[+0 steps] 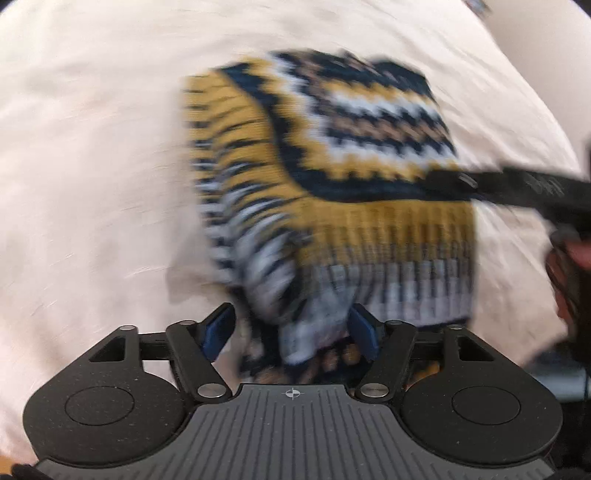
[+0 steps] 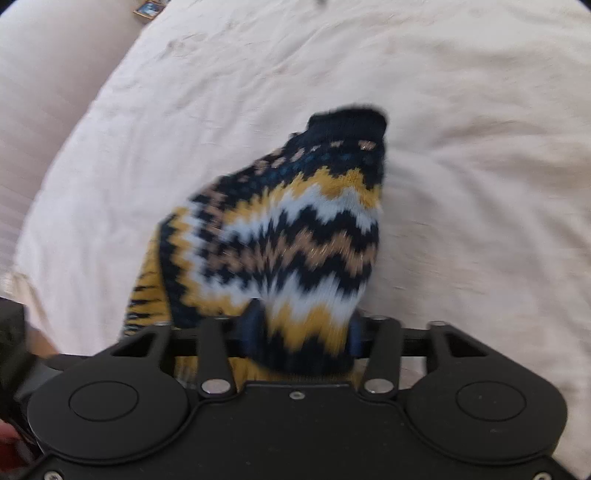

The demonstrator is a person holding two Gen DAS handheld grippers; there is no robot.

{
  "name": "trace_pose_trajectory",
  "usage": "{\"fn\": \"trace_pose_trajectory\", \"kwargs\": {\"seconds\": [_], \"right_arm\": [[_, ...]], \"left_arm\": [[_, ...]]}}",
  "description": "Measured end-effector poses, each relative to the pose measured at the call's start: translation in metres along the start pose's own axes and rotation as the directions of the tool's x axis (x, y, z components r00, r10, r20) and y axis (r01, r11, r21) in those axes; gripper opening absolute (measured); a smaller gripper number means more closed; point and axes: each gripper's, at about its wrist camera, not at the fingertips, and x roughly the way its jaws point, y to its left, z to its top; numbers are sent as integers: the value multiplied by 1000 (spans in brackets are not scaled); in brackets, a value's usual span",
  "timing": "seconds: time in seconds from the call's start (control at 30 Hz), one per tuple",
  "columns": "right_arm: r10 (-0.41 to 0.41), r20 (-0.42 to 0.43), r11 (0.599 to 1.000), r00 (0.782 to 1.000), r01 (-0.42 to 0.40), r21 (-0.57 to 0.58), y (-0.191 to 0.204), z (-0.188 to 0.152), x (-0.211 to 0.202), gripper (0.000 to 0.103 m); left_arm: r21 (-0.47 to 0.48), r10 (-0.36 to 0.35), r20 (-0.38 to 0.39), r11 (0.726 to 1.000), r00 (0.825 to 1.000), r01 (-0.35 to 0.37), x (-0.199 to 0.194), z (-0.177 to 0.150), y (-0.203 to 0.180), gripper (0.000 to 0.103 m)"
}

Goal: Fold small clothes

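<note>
A small knitted sweater [image 1: 332, 155] in navy, mustard, white and tan zigzags lies partly lifted over a cream sheet [image 1: 92, 147]. My left gripper [image 1: 291, 328] is shut on its grey-white ribbed edge, with blue pads on either side of the bunched knit. My right gripper [image 2: 303, 332] is shut on another part of the sweater [image 2: 295, 229], whose navy collar points away from it. The right gripper also shows as a dark bar in the left wrist view [image 1: 535, 188], at the sweater's right edge. Both views are motion-blurred.
The cream sheet [image 2: 461, 110] covers a soft bed-like surface all around the sweater. A pale cushion or pillow [image 2: 48, 74] lies beyond the sheet at the far left. A small picture-like object [image 2: 147, 7] sits at the far edge.
</note>
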Motion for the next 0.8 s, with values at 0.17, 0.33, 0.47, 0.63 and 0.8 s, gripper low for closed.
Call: {"fn": "trace_pose_trajectory", "kwargs": {"seconds": [0.17, 0.33, 0.47, 0.63, 0.8], "right_arm": [[-62, 62, 997, 996, 64, -34, -2, -16, -15, 74], [-85, 119, 992, 989, 94, -78, -4, -29, -35, 82], [-102, 177, 984, 979, 126, -127, 1, -37, -50, 96], [-103, 217, 975, 971, 142, -171, 5, -38, -61, 103], [-106, 237, 972, 966, 151, -181, 4, -40, -72, 103]], "left_arm": [[-88, 63, 58, 995, 996, -57, -22, 4, 40, 72], [-69, 188, 131, 981, 973, -180, -46, 0, 28, 74], [-71, 267, 218, 964, 939, -258, -67, 1, 11, 91], [-106, 308, 259, 951, 915, -290, -75, 9, -9, 103], [-101, 357, 283, 934, 890, -343, -80, 10, -32, 103]]}}
